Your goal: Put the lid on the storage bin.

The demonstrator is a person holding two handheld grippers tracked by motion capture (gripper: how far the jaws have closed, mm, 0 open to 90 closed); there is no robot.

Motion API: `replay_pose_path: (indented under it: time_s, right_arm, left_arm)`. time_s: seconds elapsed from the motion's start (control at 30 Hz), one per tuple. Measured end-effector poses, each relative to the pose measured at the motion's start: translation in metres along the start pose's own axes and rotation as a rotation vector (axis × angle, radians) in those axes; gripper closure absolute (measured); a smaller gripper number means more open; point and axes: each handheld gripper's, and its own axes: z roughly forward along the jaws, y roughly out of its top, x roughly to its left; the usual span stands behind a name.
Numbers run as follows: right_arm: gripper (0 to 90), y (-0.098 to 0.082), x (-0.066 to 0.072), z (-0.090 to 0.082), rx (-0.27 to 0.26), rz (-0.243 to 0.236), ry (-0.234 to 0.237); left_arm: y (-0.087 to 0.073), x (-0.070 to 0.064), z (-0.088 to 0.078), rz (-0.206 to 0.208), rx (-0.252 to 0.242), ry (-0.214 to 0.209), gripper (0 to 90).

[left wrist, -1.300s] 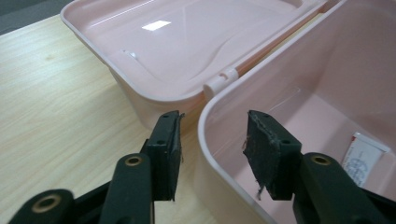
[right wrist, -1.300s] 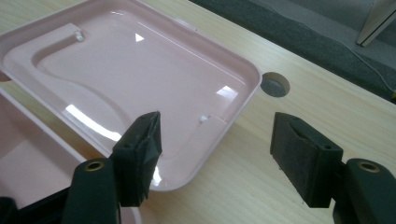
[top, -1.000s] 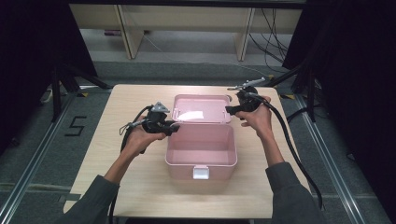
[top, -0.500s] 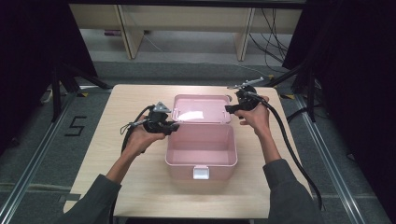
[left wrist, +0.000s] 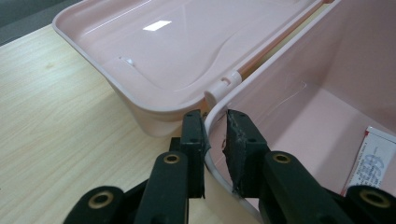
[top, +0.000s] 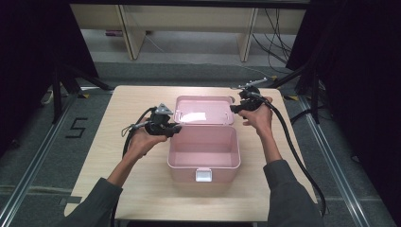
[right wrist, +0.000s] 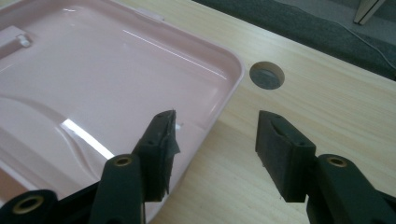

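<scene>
With the pink box [top: 203, 151] steadied by the left gripper [left wrist: 215, 135] clamping its rim, the right gripper [right wrist: 212, 140], jaws closing but empty, straddles the flung-back lid's [top: 204, 110] three o'clock edge.

In the left gripper view the open pink plastic box [left wrist: 336, 93] runs off the right and bottom edges, so its front wall is cut away, and its flat pink lid [left wrist: 177, 51] is clipped by the top edge. A small white printed packet [left wrist: 373, 158] on the box floor is half cut off at the right — its print is too blurred to read. Whether the left tongs [left wrist: 215, 140] actually press the thin rim between them cannot be told. In the right gripper view the lid leaves the frame at left and top — its far corners unseen.
</scene>
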Motion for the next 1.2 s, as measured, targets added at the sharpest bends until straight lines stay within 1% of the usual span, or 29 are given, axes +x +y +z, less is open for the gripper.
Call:
replay_pose_path:
  time_s: [0.07, 0.13, 0.17, 0.2, 0.23, 0.27, 0.3, 0.33, 0.37, 0.4, 0.43, 0.47, 0.5, 0.53, 0.57, 0.6, 0.67, 0.73, 0.8, 0.83, 0.87, 0.9, 0.97, 1.03, 1.07, 1.1, 1.17, 1.2]
  right_arm:
    - [49.5, 0.000, -0.001, 0.002, 0.006, 0.016, 0.011]
    - [49.5, 0.000, -0.002, 0.005, 0.006, 0.023, 0.013]
    - [49.5, 0.000, -0.003, 0.006, 0.009, 0.017, 0.010]
    - [49.5, 0.000, -0.003, 0.007, 0.010, 0.029, 0.013]
    - [49.8, 0.000, -0.004, 0.008, 0.014, 0.029, 0.012]
    - [50.5, 0.000, -0.005, 0.009, 0.002, 0.023, 0.008]
    - [51.2, 0.000, -0.006, 0.009, 0.008, 0.019, 0.023]
    - [52.9, 0.000, -0.006, 0.010, 0.004, 0.036, 0.019]
    - [56.2, 0.000, -0.005, 0.009, 0.011, 0.030, 0.021]
    - [57.9, 0.000, -0.005, 0.010, -0.004, 0.013, 0.009]
    - [58.1, -0.001, -0.005, 0.011, -0.015, 0.008, 0.008]
    - [58.8, -0.001, -0.005, 0.010, -0.013, 0.020, 0.008]
    - [59.6, 0.000, -0.006, 0.009, 0.000, 0.020, 0.017]
    - [60.1, 0.000, -0.005, 0.010, -0.005, 0.042, 0.023]
    - [60.9, 0.001, -0.006, 0.010, -0.006, 0.042, 0.014]
    - [62.0, 0.002, -0.006, 0.010, 0.000, 0.053, 0.014]
    - [63.1, 0.002, -0.007, 0.011, 0.005, 0.050, 0.009]
    - [64.5, 0.002, -0.007, 0.014, 0.009, 0.058, 0.009]
    - [65.2, 0.002, -0.006, 0.015, 0.014, 0.065, 0.001]
    - [65.3, 0.002, -0.007, 0.016, 0.013, 0.066, 0.008]
    - [65.8, 0.003, -0.006, 0.017, 0.011, 0.070, 0.001]
    - [66.2, 0.004, -0.006, 0.019, 0.010, 0.067, 0.001]
    - [66.6, 0.006, -0.005, 0.020, 0.015, 0.080, 0.003]
    - [67.5, 0.008, -0.003, 0.023, 0.013, 0.075, 0.000]
    - [67.5, 0.009, -0.002, 0.023, 0.024, 0.083, 0.000]
    - [68.2, 0.010, -0.003, 0.025, 0.020, 0.054, -0.009]
    - [68.8, 0.012, -0.001, 0.027, 0.028, 0.075, -0.015]
    - [69.3, 0.012, 0.001, 0.029, 0.040, 0.105, -0.015]
  left_arm:
    - [0.000, 0.000, 0.000, 0.006, 0.003, 0.000, 77.1]
    - [0.000, 0.000, 0.000, 0.000, 0.001, -0.002, 77.1]
    - [0.000, 0.001, 0.000, 0.000, 0.000, -0.006, 77.1]
    - [0.000, 0.001, 0.000, 0.000, 0.000, -0.006, 77.1]
    - [0.000, 0.001, 0.000, 0.000, -0.001, -0.005, 77.1]
    - [0.000, 0.000, 0.000, 0.001, -0.001, -0.003, 77.1]
    - [0.000, 0.000, 0.000, 0.002, -0.001, -0.002, 77.1]
    - [0.000, 0.000, 0.000, 0.002, -0.001, -0.003, 77.0]
    - [0.000, 0.001, 0.000, 0.001, -0.001, -0.005, 77.1]
    - [0.000, 0.001, 0.000, 0.001, -0.001, -0.005, 77.1]
    - [0.000, 0.001, 0.000, -0.001, -0.002, -0.006, 77.1]
    - [0.000, 0.001, 0.000, 0.000, -0.002, -0.005, 77.1]
    - [0.000, 0.000, 0.000, 0.002, -0.002, -0.003, 77.1]
    - [0.000, 0.000, 0.000, 0.002, -0.003, -0.002, 77.1]
    - [0.000, 0.000, 0.000, 0.007, -0.004, -0.002, 77.0]
    - [-0.001, 0.000, 0.000, 0.007, -0.006, -0.002, 77.0]
    - [-0.001, 0.000, 0.000, 0.008, -0.009, -0.001, 77.0]
    - [-0.001, 0.000, 0.000, 0.015, -0.006, 0.007, 77.0]
    - [-0.001, -0.001, 0.000, 0.015, -0.006, 0.005, 77.0]
    - [-0.001, 0.000, 0.000, 0.015, -0.006, 0.005, 77.0]
    - [-0.001, 0.000, 0.000, 0.014, -0.006, 0.005, 77.0]
    - [-0.001, 0.000, 0.000, 0.015, -0.006, 0.004, 76.9]
    - [-0.001, 0.000, 0.000, 0.014, -0.007, 0.004, 76.9]
    - [-0.001, 0.000, 0.000, 0.017, -0.006, 0.005, 76.9]
    - [-0.001, 0.000, 0.000, 0.016, -0.007, 0.005, 76.9]
    - [-0.001, 0.000, 0.000, 0.017, -0.007, 0.005, 77.0]
    - [-0.001, 0.000, 0.000, 0.017, -0.008, 0.006, 76.9]
    - [-0.001, -0.001, 0.000, 0.016, -0.009, 0.006, 76.9]
